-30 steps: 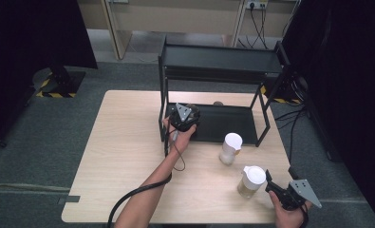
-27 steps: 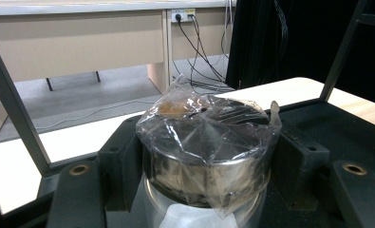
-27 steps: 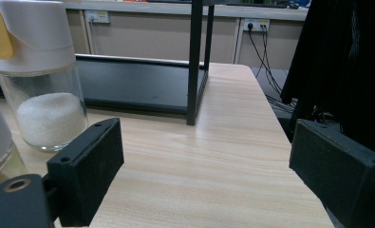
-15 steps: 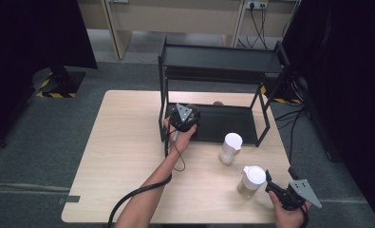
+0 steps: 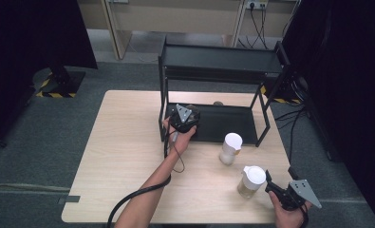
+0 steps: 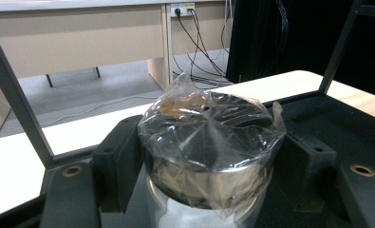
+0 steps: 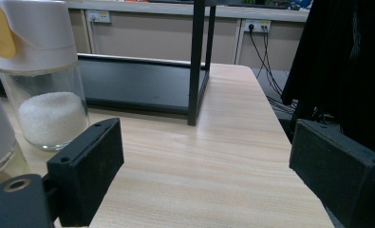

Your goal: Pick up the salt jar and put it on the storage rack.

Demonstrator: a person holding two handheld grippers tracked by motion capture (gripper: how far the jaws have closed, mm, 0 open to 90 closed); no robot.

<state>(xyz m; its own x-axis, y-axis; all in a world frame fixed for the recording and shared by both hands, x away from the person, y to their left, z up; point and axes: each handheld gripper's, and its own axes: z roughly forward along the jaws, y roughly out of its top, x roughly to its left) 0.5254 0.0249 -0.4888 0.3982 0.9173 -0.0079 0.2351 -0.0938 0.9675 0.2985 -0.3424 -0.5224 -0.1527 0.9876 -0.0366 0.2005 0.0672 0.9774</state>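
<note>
- The left gripper (image 5: 184, 118) sits at the left end of the black rack (image 5: 221, 59), over its lower shelf (image 6: 351, 118).
- Its jaws clamp a plastic-wrapped jar (image 6: 207, 142) from both sides, pads (image 6: 120, 164) touching the wrap.
- The right gripper (image 5: 281, 192) rests near the table (image 5: 123, 152) front right corner, its jaws spread wide with nothing between them.
- A white-lidded jar (image 5: 250, 182) stands just beside that gripper; a second white-capped shaker (image 5: 231, 148) holding white grains stands in front of the rack.

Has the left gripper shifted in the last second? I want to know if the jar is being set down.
No. The left gripper sits at the same spot against the black rack.
</note>
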